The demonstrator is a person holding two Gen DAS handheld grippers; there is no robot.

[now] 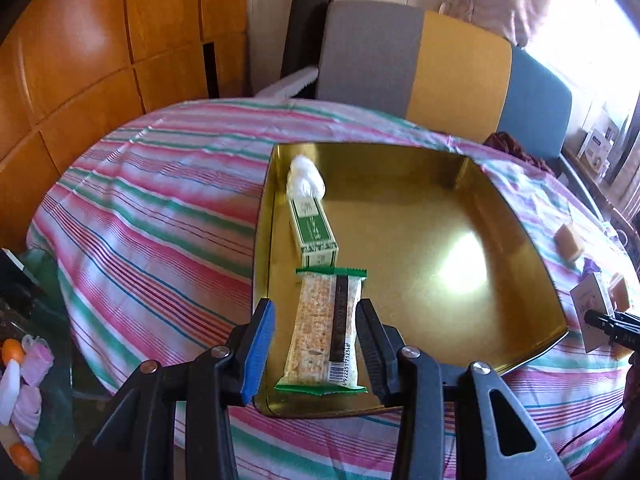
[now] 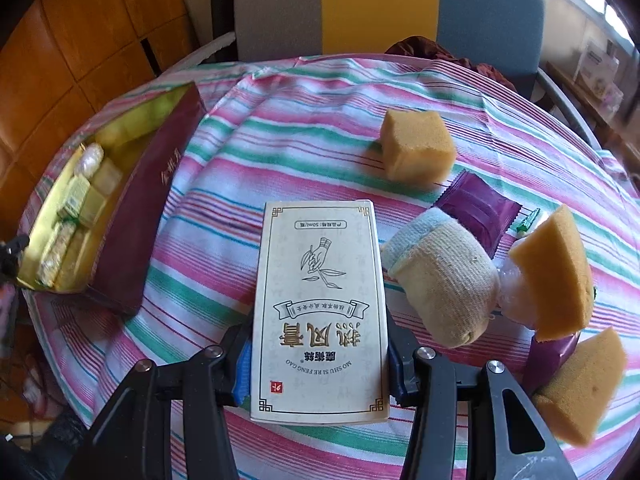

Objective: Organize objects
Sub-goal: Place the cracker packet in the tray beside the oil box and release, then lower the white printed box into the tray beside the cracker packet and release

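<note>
On the left we straddle the snack bar (image 1: 326, 330) lying in the gold tray (image 1: 460, 216) with our left gripper (image 1: 316, 344), pads seemingly just clear. A green box (image 1: 314, 226) lies beyond. Our right gripper (image 2: 318, 364) clamps the cream carton (image 2: 320, 312); sock (image 2: 440, 280) and sponges (image 2: 416, 150) crowd its right.

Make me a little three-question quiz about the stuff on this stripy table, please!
1. True or false: the snack bar lies inside the gold tray.
2. What is the right gripper clamped on? A) a sponge B) the cream box C) a sock
3. What lies just beyond the bar in the tray?

Key: 1. true. 2. B. 3. the green box.
</note>
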